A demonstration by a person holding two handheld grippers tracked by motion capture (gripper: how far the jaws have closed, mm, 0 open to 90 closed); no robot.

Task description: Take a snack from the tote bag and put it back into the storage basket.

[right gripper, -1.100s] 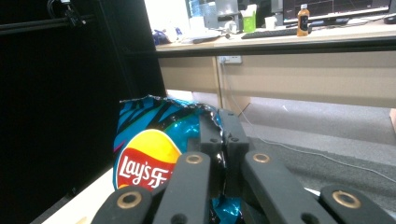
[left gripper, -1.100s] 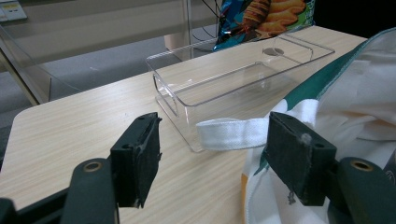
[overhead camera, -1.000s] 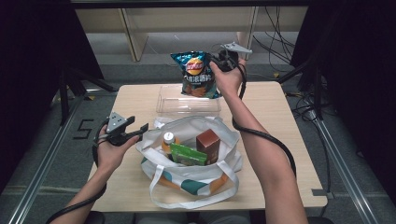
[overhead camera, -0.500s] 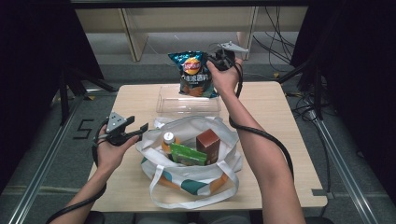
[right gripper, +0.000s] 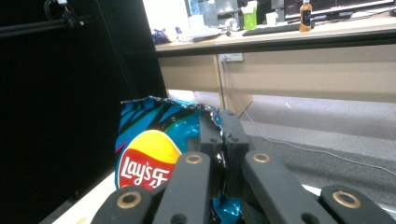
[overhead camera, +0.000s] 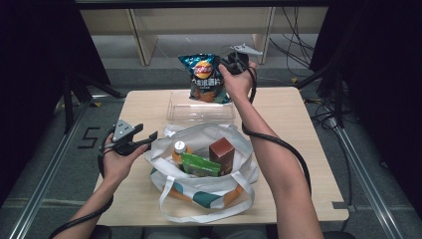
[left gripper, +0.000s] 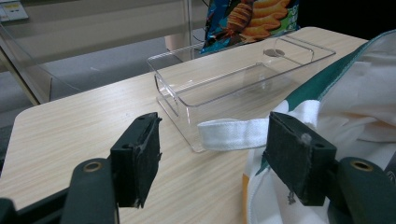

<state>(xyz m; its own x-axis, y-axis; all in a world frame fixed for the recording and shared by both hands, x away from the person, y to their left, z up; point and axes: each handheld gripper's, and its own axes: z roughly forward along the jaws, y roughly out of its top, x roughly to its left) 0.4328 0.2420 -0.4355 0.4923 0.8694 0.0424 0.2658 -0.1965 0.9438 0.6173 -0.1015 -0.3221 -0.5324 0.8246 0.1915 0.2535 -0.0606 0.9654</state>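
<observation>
Right tongs clenched on chip bag, lifted at 12 o'clock above clear bin, likely for placing. Left tongs released, at tote rim, 9 o'clock.

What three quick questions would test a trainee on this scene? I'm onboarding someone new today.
1. True or false: the right gripper is shut on the chip bag.
2. The clear tray lies: A) inside the tote, B) between the tote and the chip bag, C) on the floor.
3. How do the left gripper jaws stand?

Key: 1 true. 2 B. 3 open, beside the tote's rim, holding nothing.
</observation>
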